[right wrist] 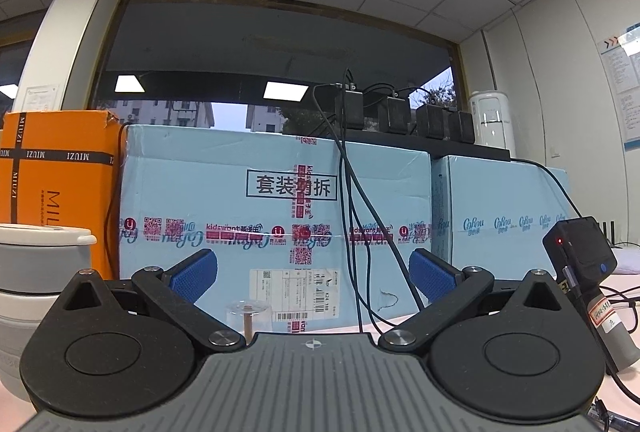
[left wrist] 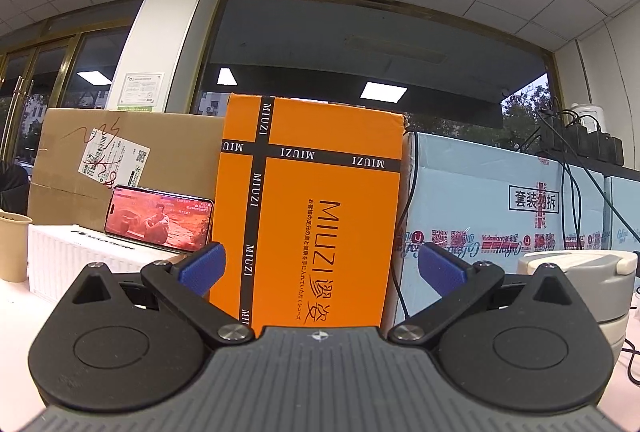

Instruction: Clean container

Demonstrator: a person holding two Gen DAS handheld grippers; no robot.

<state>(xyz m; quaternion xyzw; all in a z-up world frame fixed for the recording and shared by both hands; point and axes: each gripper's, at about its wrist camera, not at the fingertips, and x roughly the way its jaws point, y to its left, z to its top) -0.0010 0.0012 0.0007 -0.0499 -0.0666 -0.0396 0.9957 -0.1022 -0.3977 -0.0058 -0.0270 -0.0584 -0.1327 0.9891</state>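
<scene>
Left wrist view: the left claw (left wrist: pixel 320 268) stands wide apart, blue pads bare, gripping nothing, held level just above the bench (left wrist: pixel 12 316) and aimed at the boxes rather than at any work. Right wrist view: the right claw (right wrist: pixel 314 270) is likewise spread wide and empty. Judgement: both are at a ready pose, and cleaning has not begun.

The task's thing, a grey-and-white lidded container (right wrist: pixel 36 272), stands on the bench between the two tools, at the right edge of the left view (left wrist: pixel 576 284) and the left edge of the right view, untouched and with its lid on. A clear glass with a brown stick (right wrist: pixel 248 316) stands just ahead of the right claw; its purpose cannot be told.

A phone (left wrist: pixel 158 218), propped on a white carton against the brown carton, is playing video. A paper cup (left wrist: pixel 14 246) sits at far left. A black device with a red light (right wrist: pixel 582 256) stands at right.

Behind, an orange box (left wrist: pixel 320 208) reads "MIUZI" on black bands. The pale blue carton (right wrist: pixel 276 200) bears "套装勿拆", "kidswant" and "Cofsou"-style script, not fully legible, plus QR codes and a barcode label. The brown carton (left wrist: pixel 120 156) carries a shipping label, unreadable. Black chargers (right wrist: pixel 404 116), cables trailing, sit on top of the blue cartons.
</scene>
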